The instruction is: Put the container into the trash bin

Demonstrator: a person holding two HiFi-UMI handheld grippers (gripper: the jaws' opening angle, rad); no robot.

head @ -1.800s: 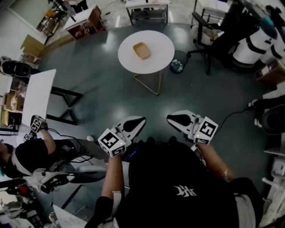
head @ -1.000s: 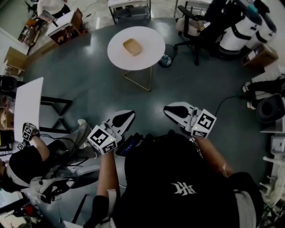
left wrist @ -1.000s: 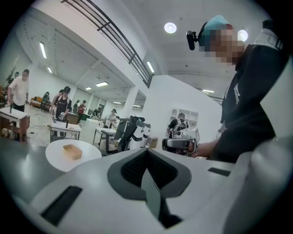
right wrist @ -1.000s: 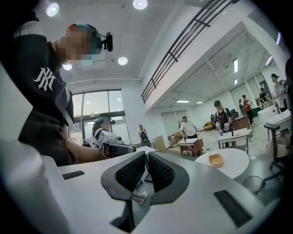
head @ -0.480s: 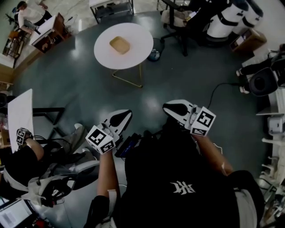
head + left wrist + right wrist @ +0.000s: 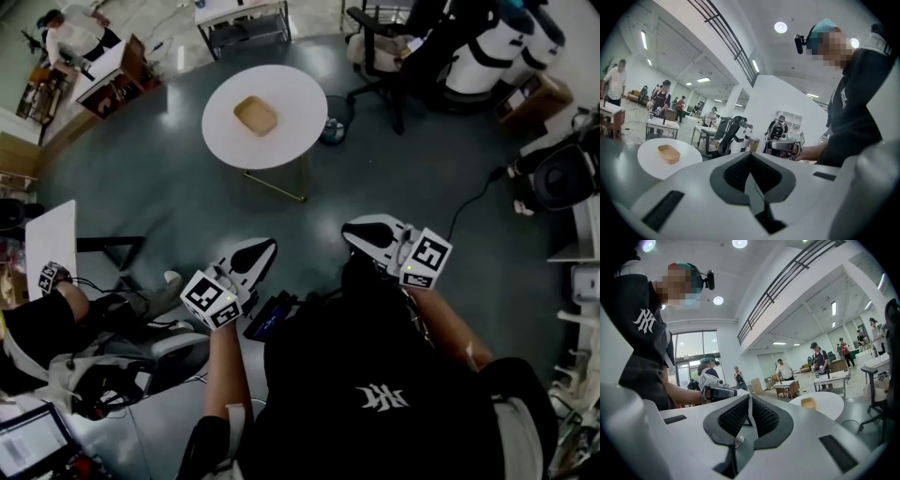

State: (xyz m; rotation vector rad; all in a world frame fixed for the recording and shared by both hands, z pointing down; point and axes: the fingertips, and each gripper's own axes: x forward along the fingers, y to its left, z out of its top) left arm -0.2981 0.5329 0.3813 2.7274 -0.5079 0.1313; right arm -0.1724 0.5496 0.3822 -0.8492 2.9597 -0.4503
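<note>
Lowest in the head view, the left gripper (image 6: 255, 251) and the right gripper (image 6: 356, 232) hang close to the person's body. Each gripper view shows its fingers pressed together with nothing between them. If they come to the target like this, they will likely shove it instead of taking it, so they need to spread first.

Between the person and the goal lies bare floor. A dark cable (image 6: 466, 208) trails at the right of the frame and a seated person's gear (image 6: 103, 375) sits at lower left, so drifting to either side could mean a snag.

The container (image 6: 255, 115), a shallow tan tray, lies alone near the middle of the round white bench (image 6: 305, 94) in the upper centre, well apart from both grippers. Its low walls look thin, so a hard pinch could buckle them and a shallow one could let it slip.

Just beside the bench's right edge stands a small dark bin (image 6: 335, 122), probably the trash bin. Its mouth looks narrow, so a careless drop could miss.
</note>
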